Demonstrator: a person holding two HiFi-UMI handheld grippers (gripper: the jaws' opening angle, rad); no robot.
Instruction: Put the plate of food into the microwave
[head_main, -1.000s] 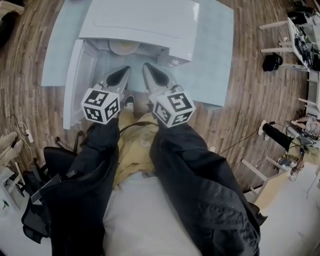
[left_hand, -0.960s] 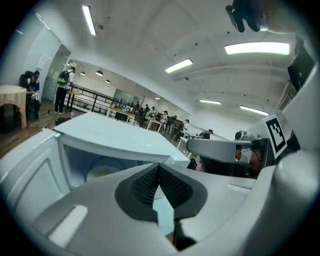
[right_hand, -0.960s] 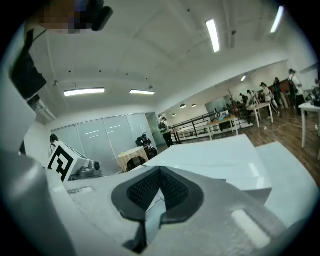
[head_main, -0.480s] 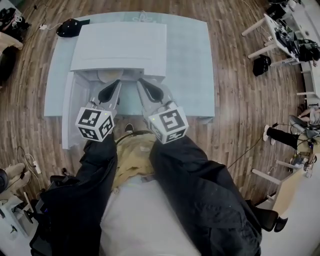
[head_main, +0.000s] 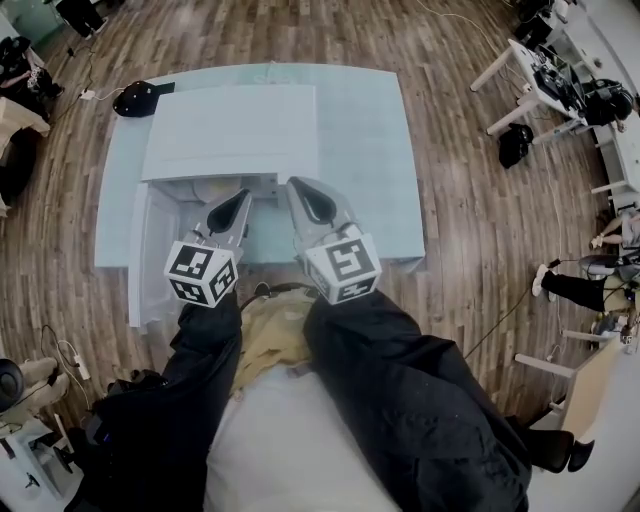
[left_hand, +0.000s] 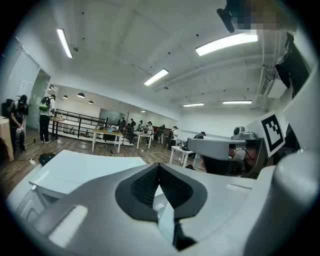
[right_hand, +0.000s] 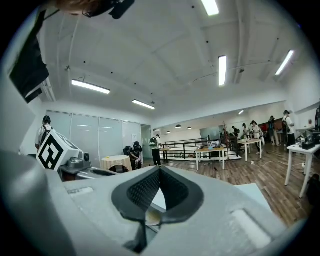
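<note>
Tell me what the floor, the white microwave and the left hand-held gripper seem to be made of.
Floor: brown planks with grain and seams, wood or wood-look laminate.
Microwave: smooth white casing, likely painted metal or plastic.
Left hand-held gripper: matt grey moulded shell, probably plastic; black ribbed pads, probably rubber.

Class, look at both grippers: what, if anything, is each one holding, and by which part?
Nothing is held. The jaws of the left gripper are shut together with nothing between them, and so are those of the right gripper.
</note>
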